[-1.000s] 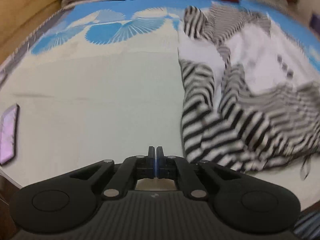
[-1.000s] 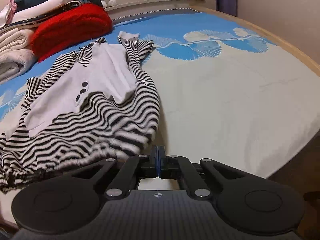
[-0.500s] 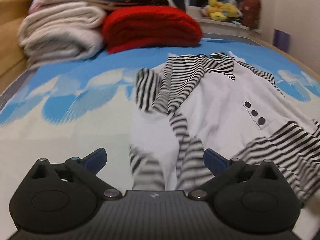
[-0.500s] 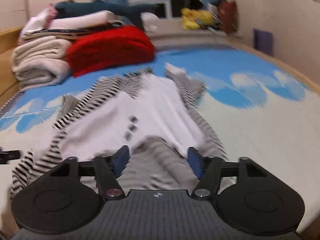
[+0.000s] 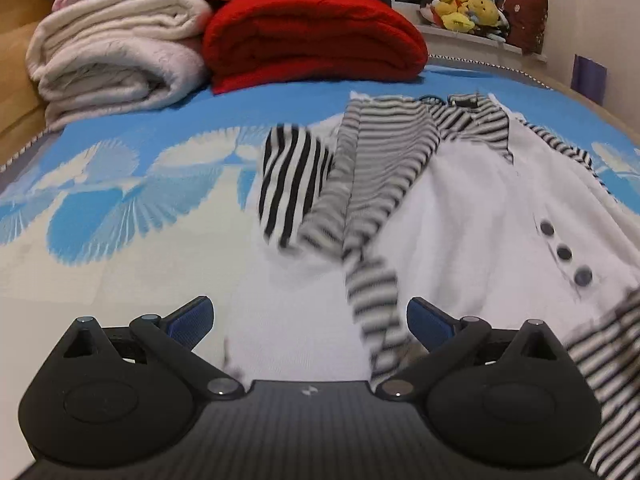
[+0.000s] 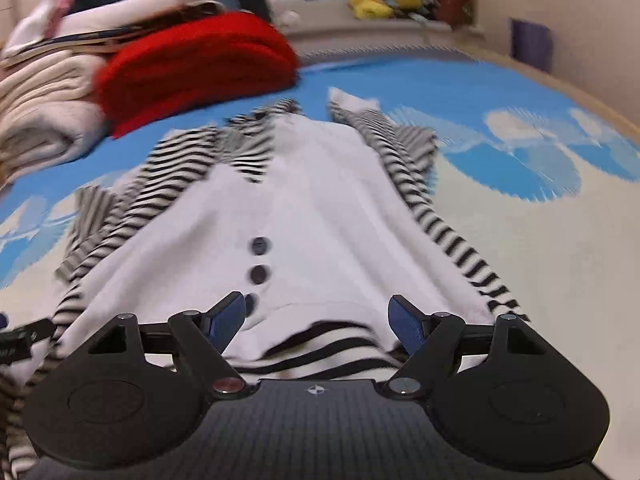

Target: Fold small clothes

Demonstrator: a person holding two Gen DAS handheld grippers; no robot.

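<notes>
A small white garment with black-and-white striped sleeves and three dark buttons (image 5: 472,216) (image 6: 320,216) lies spread on the bed. Its left striped sleeve (image 5: 296,184) is crumpled beside the body. My left gripper (image 5: 310,320) is open and empty, low over the garment's lower left part. My right gripper (image 6: 318,320) is open and empty, low over the striped hem, just below the buttons (image 6: 259,272).
The bed sheet (image 5: 120,216) is cream with blue fan prints. A red folded blanket (image 5: 312,40) and a cream folded blanket (image 5: 116,52) are stacked at the headboard end. Yellow plush toys (image 5: 468,8) sit on a ledge behind. A wall rises at right.
Both grippers were shut and back from the garment one second ago. They have opened and moved forward low over the garment's lower part.
</notes>
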